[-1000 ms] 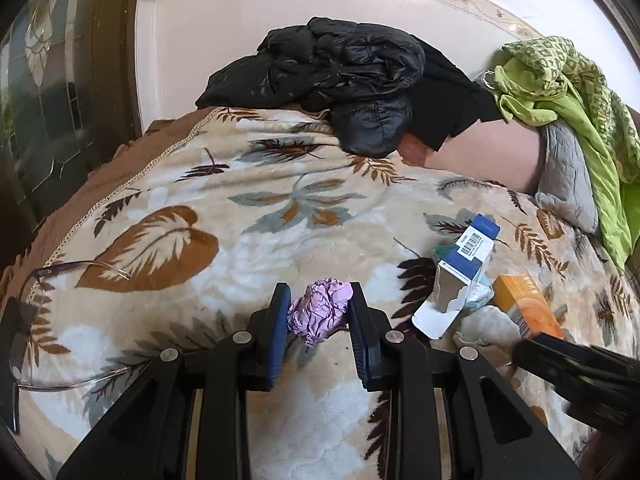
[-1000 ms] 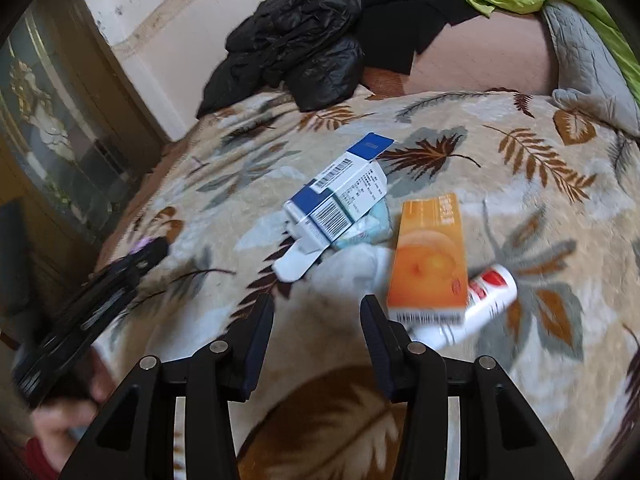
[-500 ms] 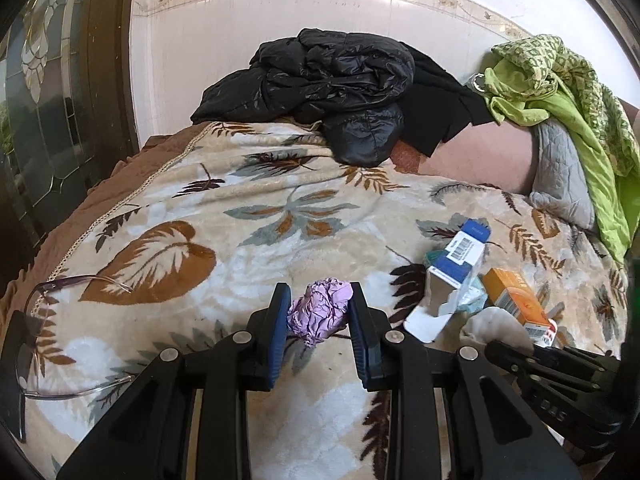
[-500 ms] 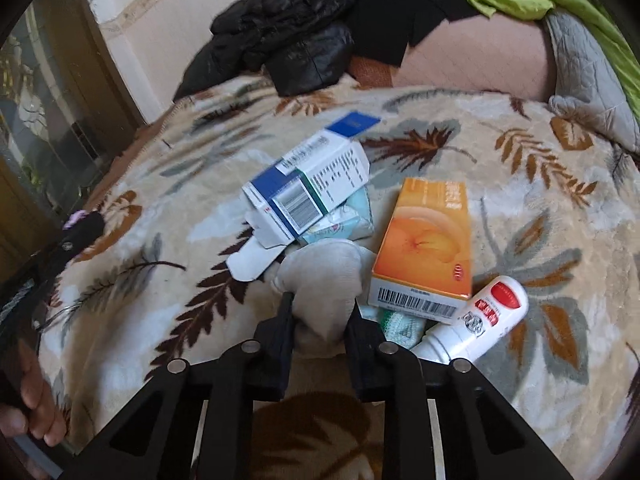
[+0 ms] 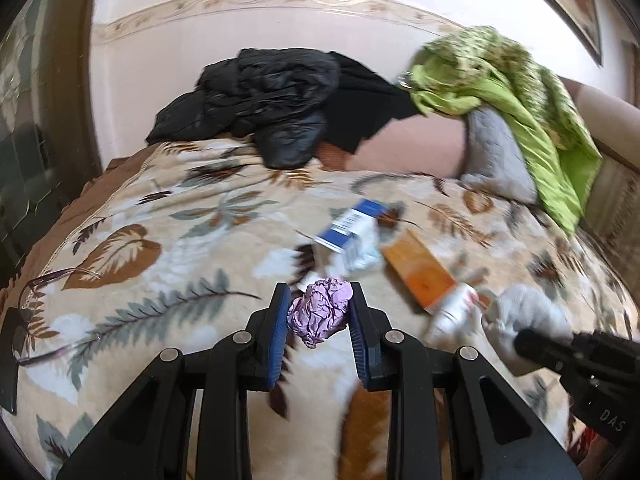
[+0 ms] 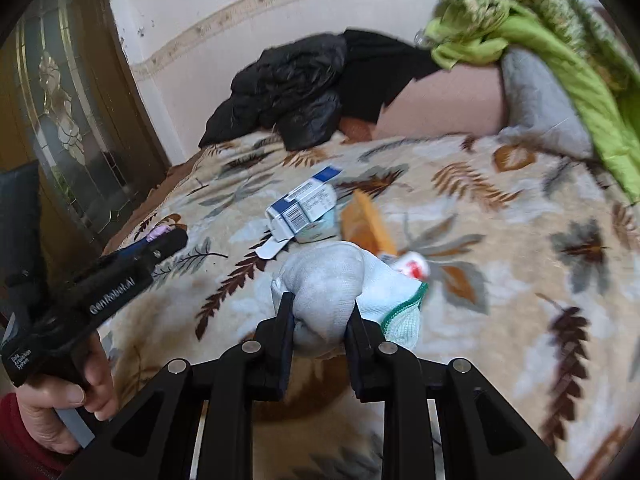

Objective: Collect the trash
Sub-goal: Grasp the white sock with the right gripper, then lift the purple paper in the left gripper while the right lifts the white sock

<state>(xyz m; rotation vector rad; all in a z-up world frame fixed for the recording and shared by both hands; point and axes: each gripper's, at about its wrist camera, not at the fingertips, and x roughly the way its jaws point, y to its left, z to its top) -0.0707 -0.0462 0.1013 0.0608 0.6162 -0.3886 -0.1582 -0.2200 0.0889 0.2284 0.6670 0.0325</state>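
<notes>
Over the near half of the leaf-patterned blanket both grippers hang with loads. The left gripper has its jaws pinching a crumpled purple wrapper, held clear of the bedding. The right gripper has its jaws clamped on a white sock with a green-trimmed cuff, which droops to its right.

Far of the sock, mid-bed, lie the remaining pieces: a blue-and-white carton with its flap open, an orange box just right of it, and a white tube with a red cap near the box's near end. Open blanket runs left of the carton toward the bed's brown left edge, where a pair of glasses rests. A black jacket at the far edge, and a green garment draped over a gray pillow at far right, close off those sides.

Half a second ago the sock lay on the blanket against the boxes with the right jaws just closing round it; now it is lifted and drawn nearer. The wrapper sits unchanged in the left jaws, and both views are blurred.
</notes>
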